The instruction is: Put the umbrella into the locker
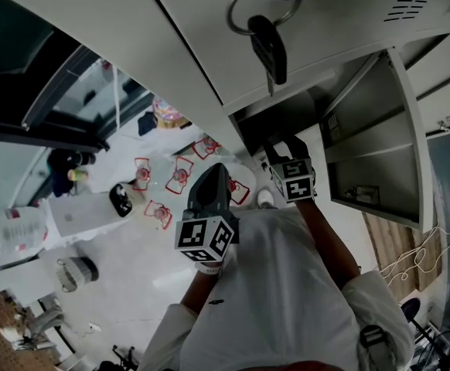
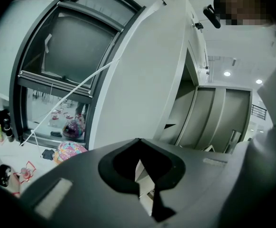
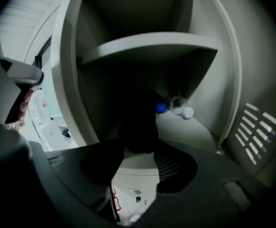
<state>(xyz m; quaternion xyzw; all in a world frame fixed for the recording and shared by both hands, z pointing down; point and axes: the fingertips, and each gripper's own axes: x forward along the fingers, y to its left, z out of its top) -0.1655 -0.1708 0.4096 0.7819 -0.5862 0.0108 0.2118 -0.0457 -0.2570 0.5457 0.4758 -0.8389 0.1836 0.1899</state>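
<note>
Right gripper (image 3: 139, 148) is pinched on the dark umbrella (image 3: 137, 122), which is held inside the open locker (image 1: 380, 130), in the compartment under a shelf (image 3: 147, 44), near two bottles (image 3: 181, 107) at the back. Left gripper (image 2: 138, 146) is pressed together, empty, outside by the locker door (image 1: 209, 22).
</note>
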